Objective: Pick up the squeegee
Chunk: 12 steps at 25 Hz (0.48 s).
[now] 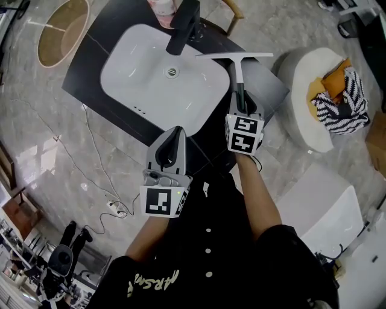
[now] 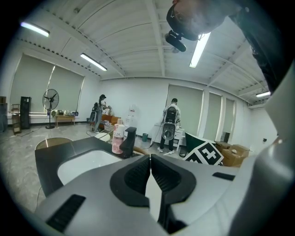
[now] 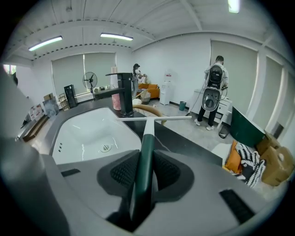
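Note:
The squeegee (image 1: 238,71) has a white blade bar, a white neck and a dark green handle. My right gripper (image 1: 243,107) is shut on that handle, with the blade pointing away over the dark counter (image 1: 265,90) just right of the white basin (image 1: 129,45). In the right gripper view the green handle (image 3: 146,152) runs straight between the pads of my right gripper (image 3: 145,173), and the blade (image 3: 154,119) lies crosswise ahead. My left gripper (image 1: 174,136) hovers at the basin's near edge; its pads meet with nothing between them (image 2: 150,177).
A black faucet (image 1: 184,24) and a pink bottle (image 1: 163,12) stand behind the basin. A round white seat (image 1: 304,72) with folded cloths is to the right, a wicker basket (image 1: 60,30) at upper left. Cables lie on the marble floor (image 1: 114,208). People stand far back (image 3: 213,92).

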Each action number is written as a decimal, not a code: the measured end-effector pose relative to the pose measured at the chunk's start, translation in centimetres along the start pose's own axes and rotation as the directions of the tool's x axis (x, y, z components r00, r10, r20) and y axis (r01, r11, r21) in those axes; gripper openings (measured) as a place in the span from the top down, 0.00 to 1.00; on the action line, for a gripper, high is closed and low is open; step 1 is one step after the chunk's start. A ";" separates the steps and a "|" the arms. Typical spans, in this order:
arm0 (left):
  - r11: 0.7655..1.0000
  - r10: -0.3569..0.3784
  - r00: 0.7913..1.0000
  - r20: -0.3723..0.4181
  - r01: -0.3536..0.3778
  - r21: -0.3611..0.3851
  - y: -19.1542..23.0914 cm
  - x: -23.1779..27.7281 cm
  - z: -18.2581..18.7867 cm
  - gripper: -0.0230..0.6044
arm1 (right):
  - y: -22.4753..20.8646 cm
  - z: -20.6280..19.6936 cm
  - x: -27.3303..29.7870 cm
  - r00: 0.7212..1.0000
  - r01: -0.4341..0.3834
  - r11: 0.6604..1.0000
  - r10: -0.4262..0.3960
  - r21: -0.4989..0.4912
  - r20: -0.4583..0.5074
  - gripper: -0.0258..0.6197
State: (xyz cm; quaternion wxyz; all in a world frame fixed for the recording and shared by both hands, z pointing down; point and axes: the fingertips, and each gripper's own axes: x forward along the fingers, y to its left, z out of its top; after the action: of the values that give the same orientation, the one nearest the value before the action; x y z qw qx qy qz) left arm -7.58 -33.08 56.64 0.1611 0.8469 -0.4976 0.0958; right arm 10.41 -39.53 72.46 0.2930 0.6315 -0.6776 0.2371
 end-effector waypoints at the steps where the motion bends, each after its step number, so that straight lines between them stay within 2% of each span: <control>1: 1.000 0.000 1.000 0.011 0.000 0.004 -0.2 -0.1 0.5 0.93 | -0.2 0.4 -0.4 1.000 -0.002 1.000 0.002 -0.003 0.009 0.82; 7: 0.999 0.001 0.997 0.078 -0.004 0.035 -1.1 -0.7 4.2 0.93 | -1.4 4.1 -4.3 0.995 -0.011 0.999 0.014 -0.031 0.100 0.82; 12: 0.998 0.005 0.990 0.144 -0.013 0.055 -1.5 -1.4 7.8 0.93 | -1.3 8.7 -8.7 0.975 -0.038 0.998 0.049 -0.052 0.216 0.82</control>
State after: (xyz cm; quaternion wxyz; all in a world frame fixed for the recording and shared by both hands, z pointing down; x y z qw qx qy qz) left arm -6.97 -34.14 48.66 0.1006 0.8535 -0.5089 0.0492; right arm 11.17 -39.40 60.08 0.2268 0.6315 -0.7247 0.1569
